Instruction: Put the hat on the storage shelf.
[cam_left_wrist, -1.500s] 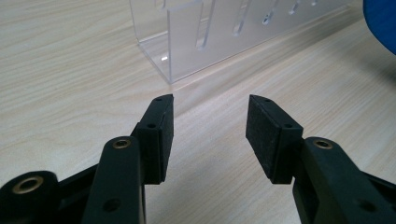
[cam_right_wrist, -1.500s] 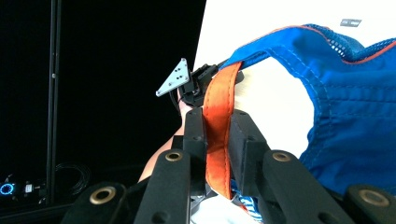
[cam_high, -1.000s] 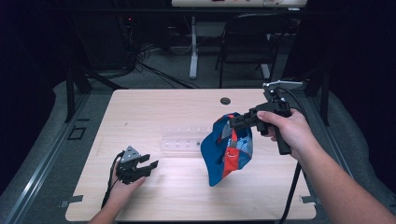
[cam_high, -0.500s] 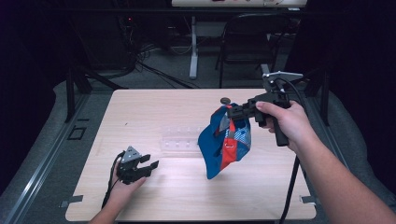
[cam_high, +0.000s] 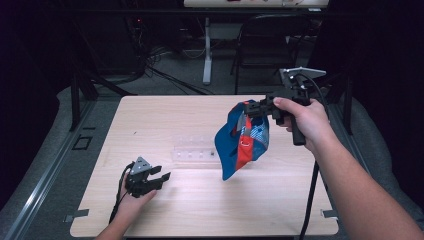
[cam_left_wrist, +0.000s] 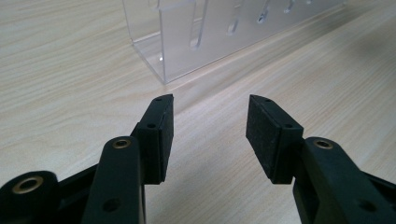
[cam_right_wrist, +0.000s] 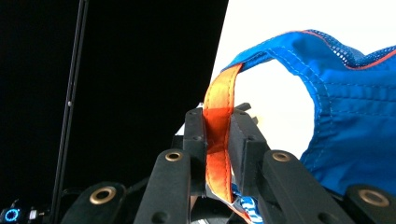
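A blue cap (cam_high: 240, 142) with an orange strap (cam_right_wrist: 218, 135) hangs in the air above the right half of the table. My right gripper (cam_high: 252, 108) is shut on that strap, and in the right gripper view the strap (cam_right_wrist: 218, 135) sits pinched flat between the two black pads, with the blue fabric (cam_right_wrist: 355, 121) hanging to the right. My left gripper (cam_high: 162, 179) rests low at the table's front left, open, nothing between its pads (cam_left_wrist: 161, 135). It points toward a clear acrylic rack (cam_left_wrist: 219, 32).
The clear acrylic rack (cam_high: 196, 151) lies at the middle of the light wooden table (cam_high: 165, 120), left of the hanging cap. A chair (cam_high: 265, 45) and a table leg stand on the floor behind the far edge. The room around is dark.
My right gripper has lifted the cap higher and carried it toward the far right of the table. The left gripper has stayed where it was.
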